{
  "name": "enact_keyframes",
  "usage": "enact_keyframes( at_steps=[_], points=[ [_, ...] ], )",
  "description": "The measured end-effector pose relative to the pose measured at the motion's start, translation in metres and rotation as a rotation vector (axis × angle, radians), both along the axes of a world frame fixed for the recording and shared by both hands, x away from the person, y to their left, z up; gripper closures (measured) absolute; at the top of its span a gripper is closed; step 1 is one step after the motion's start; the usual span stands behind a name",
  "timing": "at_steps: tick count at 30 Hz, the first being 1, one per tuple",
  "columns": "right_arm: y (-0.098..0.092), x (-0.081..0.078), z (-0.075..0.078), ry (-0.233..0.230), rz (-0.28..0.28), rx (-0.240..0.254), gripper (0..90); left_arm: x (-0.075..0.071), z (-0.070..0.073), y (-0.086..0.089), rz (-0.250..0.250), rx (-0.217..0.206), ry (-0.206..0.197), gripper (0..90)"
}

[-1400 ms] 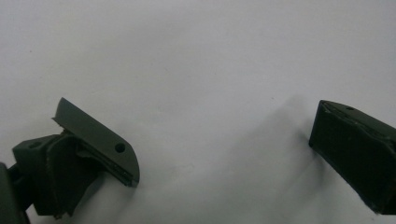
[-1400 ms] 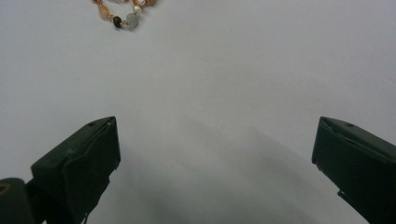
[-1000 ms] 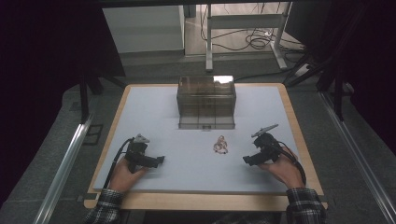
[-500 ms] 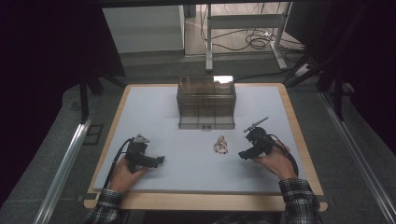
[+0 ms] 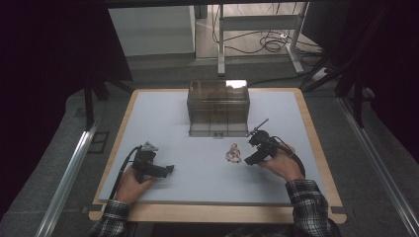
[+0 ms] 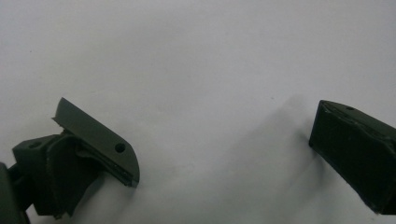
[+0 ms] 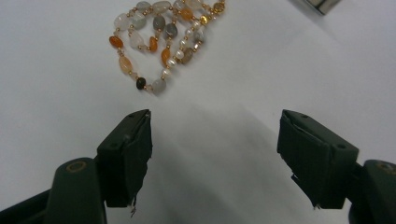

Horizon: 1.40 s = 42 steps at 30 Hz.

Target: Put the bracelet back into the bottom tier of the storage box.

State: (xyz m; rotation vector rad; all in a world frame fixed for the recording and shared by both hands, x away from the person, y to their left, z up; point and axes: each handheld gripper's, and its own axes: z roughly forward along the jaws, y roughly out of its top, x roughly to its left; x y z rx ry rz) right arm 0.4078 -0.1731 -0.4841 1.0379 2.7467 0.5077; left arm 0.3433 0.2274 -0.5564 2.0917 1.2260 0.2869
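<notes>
Right gripper (image 7: 215,140) nears the bracelet (image 7: 161,39)
Its jaws, just narrowing, hold nothing; the left gripper (image 6: 224,154) gapes empty. Closing short could miss the beads.

Layout of the table (image 5: 163,113)

A drawer box (image 5: 218,107) is set at the middle rear of the table. A beaded bracelet (image 5: 233,152) is laid before it, just left of the right gripper (image 5: 249,160). The left gripper (image 5: 169,169) is placed well apart, near the front left.
</notes>
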Motion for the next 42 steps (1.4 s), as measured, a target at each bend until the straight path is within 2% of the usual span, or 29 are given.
enact_keyframes(
  at_steps=[6,14,27,37,38,39,40,42],
  points=[
    [0.009,0.004,-0.001,0.009,0.023,-0.008,26.0,0.000,0.000,0.000,0.000,0.000,0.000,0.0],
    [0.026,0.012,-0.005,0.034,0.055,-0.024,21.6,0.000,0.000,0.000,0.000,0.000,0.000,0.0],
    [0.053,0.021,-0.013,0.057,0.103,-0.056,21.5,0.000,0.000,0.000,0.000,0.000,0.000,0.0],
    [0.071,0.026,-0.020,0.065,0.135,-0.113,22.0,0.000,0.000,0.000,0.000,0.000,0.000,0.0],
    [0.073,0.027,-0.018,0.070,0.138,-0.117,27.7,0.000,0.000,0.000,0.000,0.000,0.000,0.0],
    [0.073,0.027,-0.018,0.070,0.138,-0.117,27.7,0.000,0.000,0.000,0.000,0.000,0.000,0.0],
    [0.074,0.027,-0.018,0.070,0.138,-0.119,31.3,0.000,0.000,0.000,0.000,0.000,0.000,0.0],
    [0.075,0.026,-0.016,0.075,0.149,-0.123,41.4,0.000,0.000,0.000,0.000,0.000,0.000,0.0]
  ],
)
